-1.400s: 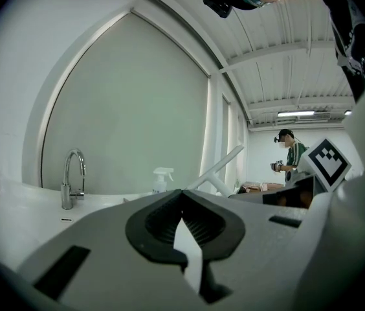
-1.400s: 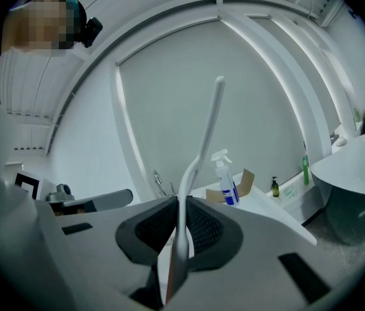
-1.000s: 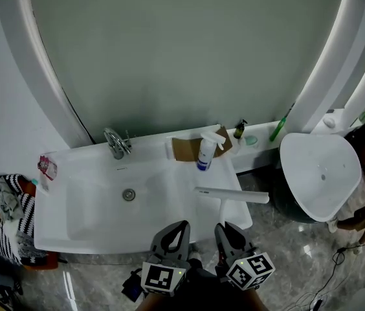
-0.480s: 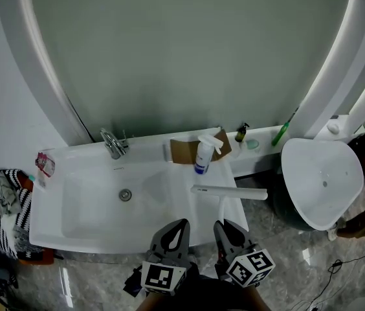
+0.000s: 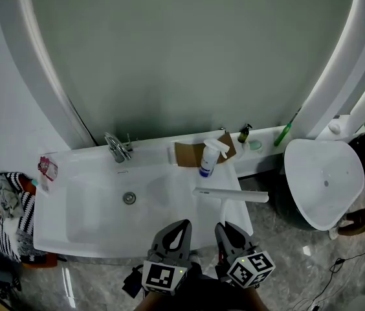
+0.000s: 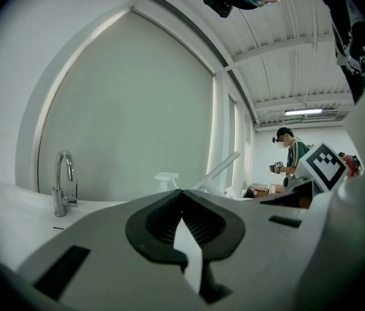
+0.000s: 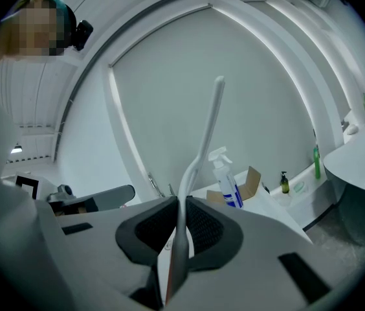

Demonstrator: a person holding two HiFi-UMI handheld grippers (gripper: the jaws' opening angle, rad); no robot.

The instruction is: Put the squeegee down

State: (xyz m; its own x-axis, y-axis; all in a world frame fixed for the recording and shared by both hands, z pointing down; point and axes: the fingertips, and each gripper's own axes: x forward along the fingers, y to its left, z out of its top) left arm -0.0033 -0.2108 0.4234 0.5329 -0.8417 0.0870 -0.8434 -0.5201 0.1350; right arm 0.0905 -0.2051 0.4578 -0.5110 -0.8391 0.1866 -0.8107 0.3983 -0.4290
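A tall grey wall panel (image 5: 189, 57) with white curved edges rises behind a white sink (image 5: 79, 235). The floor (image 5: 292, 271) is shiny grey stone.

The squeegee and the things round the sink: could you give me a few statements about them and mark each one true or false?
1. The right gripper has its jaws closed on the squeegee. True.
2. The left gripper holds a cloth. False: its jaws are together with nothing between them.
3. In the head view, the tap stands at the back of the sink, left of the spray bottle. True.
4. The spray bottle lies on its side in the basin. False: it stands upright on the back ledge, in front of a piece of cardboard.
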